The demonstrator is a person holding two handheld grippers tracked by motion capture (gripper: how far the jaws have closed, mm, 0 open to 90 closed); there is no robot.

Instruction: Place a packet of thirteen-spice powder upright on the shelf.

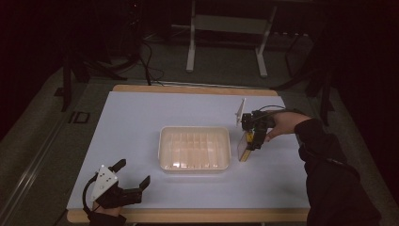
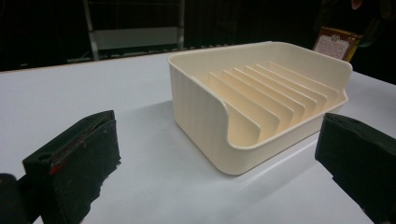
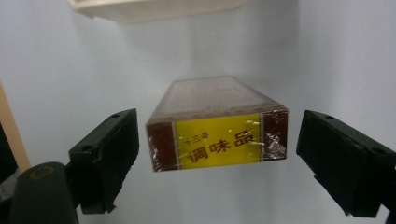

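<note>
A cream ribbed tray (image 1: 194, 129) sits at the middle of the white table. Just beside its right side is a brown box (image 1: 243, 147) with a yellow label. My right gripper (image 1: 251, 141) reaches down over that box. In the right gripper view the box's yellow end (image 3: 217, 140) faces me between the jaws, with a gap on each side, so the right gripper (image 3: 219, 135) is open. My left gripper (image 1: 133, 172) rests open at the front left corner, nothing in it. From the left gripper (image 2: 217, 154) I see the tray (image 2: 196, 107) ahead and the box (image 2: 335, 43) behind it.
The white mat (image 1: 141, 113) lies on a wooden tabletop whose edge (image 1: 188, 215) runs along the front. A dark-sleeved arm (image 1: 329, 169) crosses the right side of the table. Beyond the far edge, a metal stand's legs (image 1: 190, 56) rest on the floor.
</note>
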